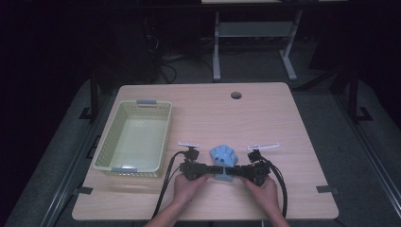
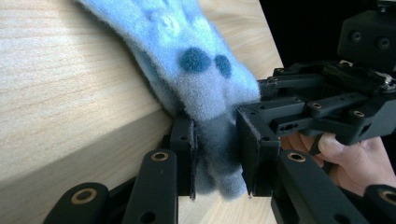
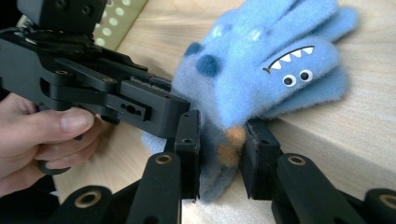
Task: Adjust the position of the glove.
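Grip matters most: both the left gripper (image 1: 211, 169) and right gripper (image 1: 238, 171) have their fingers pinched on the cuff of the fuzzy light-blue monster-face glove (image 1: 224, 158) near the wooden counter's (image 1: 265, 113) front edge, so lift evenly toward the pale-green plastic basket (image 1: 135, 137). Whether this is one glove or a pair is unclear.

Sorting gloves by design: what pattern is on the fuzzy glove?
Light blue glove with dark blue spots and a toothy monster face; clearest in the right gripper view.
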A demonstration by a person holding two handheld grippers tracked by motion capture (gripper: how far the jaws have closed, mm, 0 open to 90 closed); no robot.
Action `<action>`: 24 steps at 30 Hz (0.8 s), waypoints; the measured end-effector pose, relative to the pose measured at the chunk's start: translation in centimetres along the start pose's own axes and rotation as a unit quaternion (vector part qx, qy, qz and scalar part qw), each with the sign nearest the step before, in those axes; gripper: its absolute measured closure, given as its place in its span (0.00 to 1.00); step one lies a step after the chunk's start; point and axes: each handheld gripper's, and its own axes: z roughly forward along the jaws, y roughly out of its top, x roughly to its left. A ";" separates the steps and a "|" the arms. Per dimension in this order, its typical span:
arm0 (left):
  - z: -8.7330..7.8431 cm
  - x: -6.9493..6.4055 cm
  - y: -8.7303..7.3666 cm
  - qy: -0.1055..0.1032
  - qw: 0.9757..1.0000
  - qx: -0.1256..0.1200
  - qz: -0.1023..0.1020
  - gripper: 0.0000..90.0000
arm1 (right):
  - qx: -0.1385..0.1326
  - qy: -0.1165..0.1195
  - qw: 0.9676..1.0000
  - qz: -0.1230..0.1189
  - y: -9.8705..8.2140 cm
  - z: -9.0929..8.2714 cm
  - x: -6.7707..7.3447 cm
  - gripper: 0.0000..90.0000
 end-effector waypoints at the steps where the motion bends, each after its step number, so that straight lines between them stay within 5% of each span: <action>1: 0.0 -0.1 0.0 0.001 1.000 0.000 0.002 0.77 | 0.002 0.003 1.000 0.003 0.1 0.0 0.0 0.79; 24: -0.8 -1.8 1.0 -0.013 0.999 -0.007 0.035 0.78 | -0.016 0.019 1.000 0.002 0.8 -1.7 0.8 0.81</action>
